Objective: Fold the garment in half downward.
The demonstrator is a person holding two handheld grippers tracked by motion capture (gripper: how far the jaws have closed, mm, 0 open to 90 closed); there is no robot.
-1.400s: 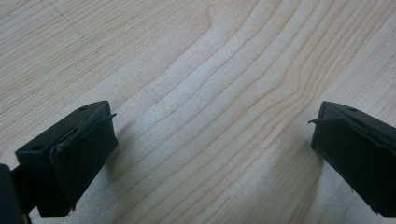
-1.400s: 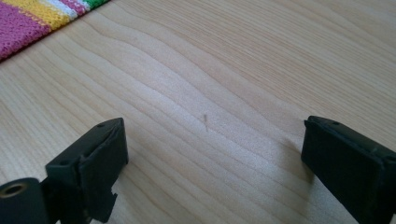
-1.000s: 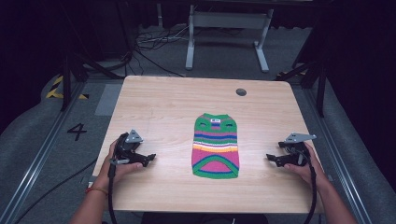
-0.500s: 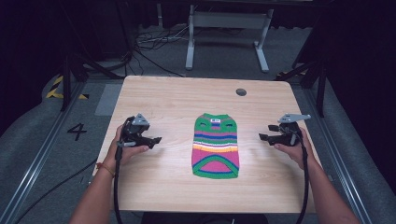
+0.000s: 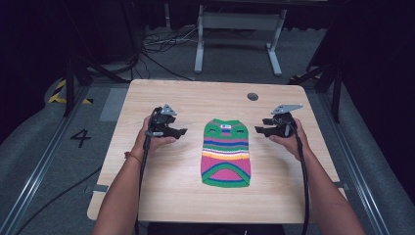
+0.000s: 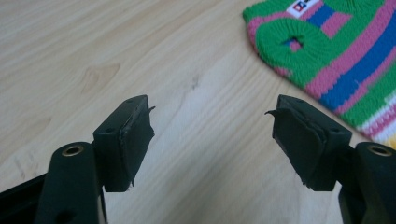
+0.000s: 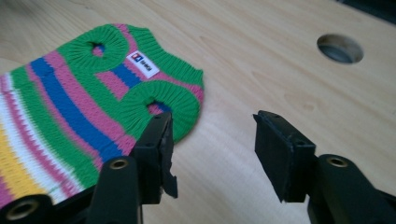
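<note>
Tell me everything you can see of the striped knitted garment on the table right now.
The small striped knitted sleeveless sweater lies flat and spread out at the middle of the light wooden table, neck end away from the person. Ribbed green trim edges the neck, two armholes and hem; bands of blue, pink, green, white and yellow cross it. A white label sits at the neck. Neither tool touches it.

Black claws [image 5: 180, 132], grey top plates, blk cables.

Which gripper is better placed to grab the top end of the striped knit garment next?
Probably the right gripper: its open jaws sit just beside the sweater at its green armhole. The left gripper, also open with nothing between its jaws, has more bare table before the knit.
</note>
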